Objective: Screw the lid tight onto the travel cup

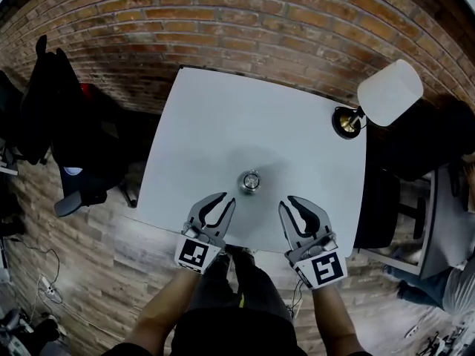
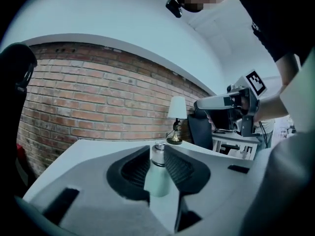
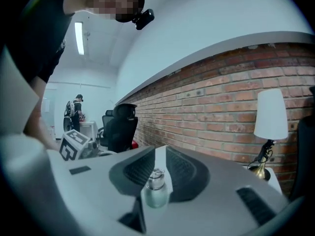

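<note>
While the pale, silver-lidded travel cup (image 1: 251, 181) is standing mid-frame on the white surface (image 1: 223, 124), the left hand-held gripper (image 1: 226, 199) and right hand-held gripper (image 1: 289, 201) are hovering below it, jaws barely parted, empty.

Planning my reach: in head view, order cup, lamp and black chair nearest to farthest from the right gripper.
1. Cup, ahead-left of the right gripper.
2. Lamp, table's far right corner.
3. Black chair, off the table's left side.
</note>
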Demonstrator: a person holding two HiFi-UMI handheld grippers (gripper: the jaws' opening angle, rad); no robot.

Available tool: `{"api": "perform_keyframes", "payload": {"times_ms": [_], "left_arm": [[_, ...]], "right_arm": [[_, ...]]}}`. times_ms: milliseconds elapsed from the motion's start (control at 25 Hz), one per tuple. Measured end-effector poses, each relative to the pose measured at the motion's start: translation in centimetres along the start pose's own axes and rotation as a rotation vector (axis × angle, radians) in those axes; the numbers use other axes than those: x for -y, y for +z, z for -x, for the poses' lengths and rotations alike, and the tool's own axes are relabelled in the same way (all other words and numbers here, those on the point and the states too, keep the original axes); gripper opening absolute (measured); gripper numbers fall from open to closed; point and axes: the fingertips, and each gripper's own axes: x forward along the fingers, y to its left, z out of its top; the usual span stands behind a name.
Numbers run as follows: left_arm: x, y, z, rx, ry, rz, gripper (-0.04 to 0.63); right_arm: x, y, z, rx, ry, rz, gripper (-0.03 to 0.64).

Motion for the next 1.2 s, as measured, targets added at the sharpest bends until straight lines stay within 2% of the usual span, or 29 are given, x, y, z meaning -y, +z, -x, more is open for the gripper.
{"api": "perform_keyframes", "payload": {"times_ms": [40,160,320,360,560,760,960,1120,1200], "left_arm": [[-0.1,-0.8,-0.6,-0.003,-0.002,-0.005,0.108],[-0.3,-3.4,-2.3,-0.012,-0.030,-0.058,0.167],[0.4,-5.9,-4.2,-0.041,-0.073,-0.056,0.297],[0.6,-6.3,-4.6,-0.044,-0.084,-0.056,0.309],[0.7,-8.1,-6.4,-0.056,-0.108,-0.066,0.339],[0.3,-7.9,-7.7,-0.032,-0.151,-0.082,0.350],[0.8,-7.9,-8.5,-0.017,-0.174,-0.100,0.351],[0.9,-7.4,-8.8,0.009,-0.175,-0.040,0.351],[0.9,-7.4,-8.9,0.008,-0.180,-0.042,0.350]], "right_arm": [[0.1,-0.4,-0.5,-0.002,0.013,0.005,0.089],[0.2,-1.5,-1.7,-0.014,0.057,0.017,0.106],[0.1,-3.5,-3.5,-0.042,0.134,0.023,0.167],[0.0,-4.0,-4.0,-0.047,0.156,0.020,0.183],[-0.5,-6.2,-6.2,-0.067,0.313,-0.003,0.247],[-0.9,-7.3,-7.8,-0.066,0.459,0.019,0.285],[-1.8,-8.0,-9.4,-0.043,0.540,0.022,0.288],[-2.3,-8.8,-9.9,-0.048,0.604,-0.011,0.295],[-2.6,-9.4,-10.0,-0.072,0.648,-0.010,0.301]]}}
